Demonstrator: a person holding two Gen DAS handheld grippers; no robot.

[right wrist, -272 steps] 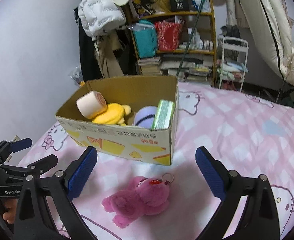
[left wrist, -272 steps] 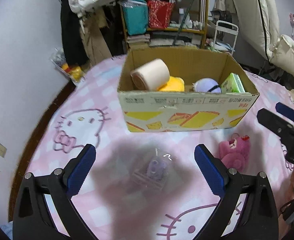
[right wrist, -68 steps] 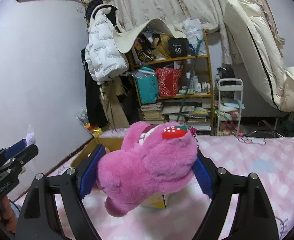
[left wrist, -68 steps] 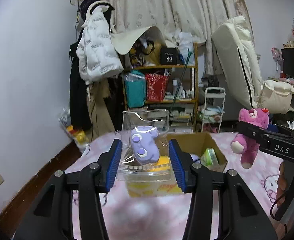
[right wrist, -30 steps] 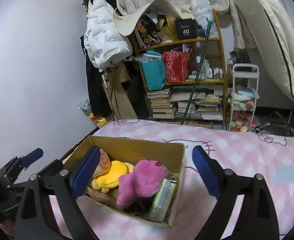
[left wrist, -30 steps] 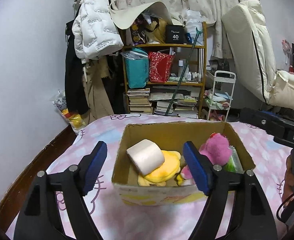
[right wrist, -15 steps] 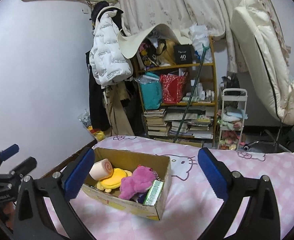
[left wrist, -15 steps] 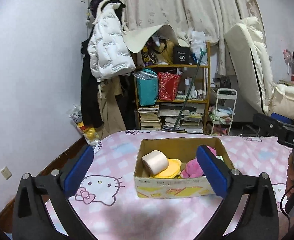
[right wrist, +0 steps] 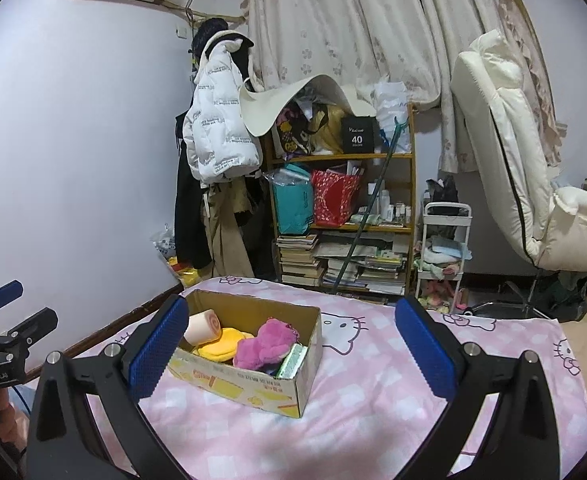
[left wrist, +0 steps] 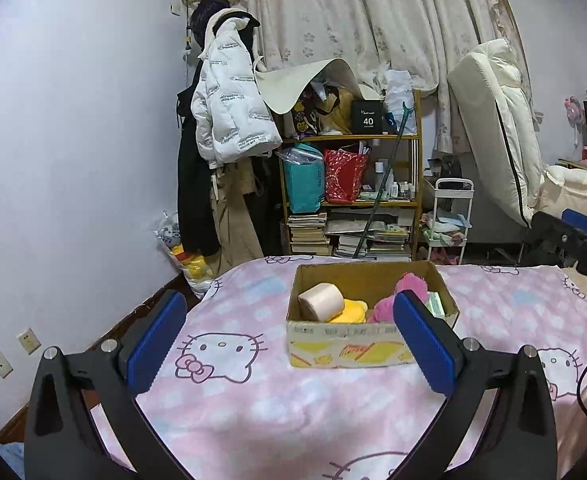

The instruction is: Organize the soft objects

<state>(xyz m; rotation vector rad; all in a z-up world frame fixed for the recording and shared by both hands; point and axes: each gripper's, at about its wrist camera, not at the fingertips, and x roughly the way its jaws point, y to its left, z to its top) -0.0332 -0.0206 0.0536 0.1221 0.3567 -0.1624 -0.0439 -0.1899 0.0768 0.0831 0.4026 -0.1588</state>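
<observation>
The left gripper [left wrist: 289, 336] is spread wide with nothing between its blue pads, held above the bed [left wrist: 253, 412] and looking across it. The right gripper [right wrist: 293, 344] is just as wide and just as empty. In the right wrist view the left gripper shows at 9 o'clock at the frame edge.

The cardboard box [left wrist: 345, 344] sits on the pink bedspread ahead of both. From the left gripper it lies at about 1 o'clock, a broad side facing the camera and its long axis running across the view. From the right gripper the box [right wrist: 261, 384] lies at about 11 o'clock and is seen corner-on. Which gripper is nearer cannot be told.

Inside the box, running from 9 o'clock to 3 o'clock in the left wrist view, lie a pale pink roll [left wrist: 320, 300], a yellow plush [left wrist: 349, 312], a pink plush bear [left wrist: 389, 300] and a green packet [right wrist: 293, 360] against the right-hand wall. Something dark sits under the bear in the right wrist view; what it is cannot be told.

No soft thing shows loose on the visible bedspread, so the sorting looks done or close to it. Any further move would turn on the box lying forward between the two grippers, its open top reachable from above by either one.
</observation>
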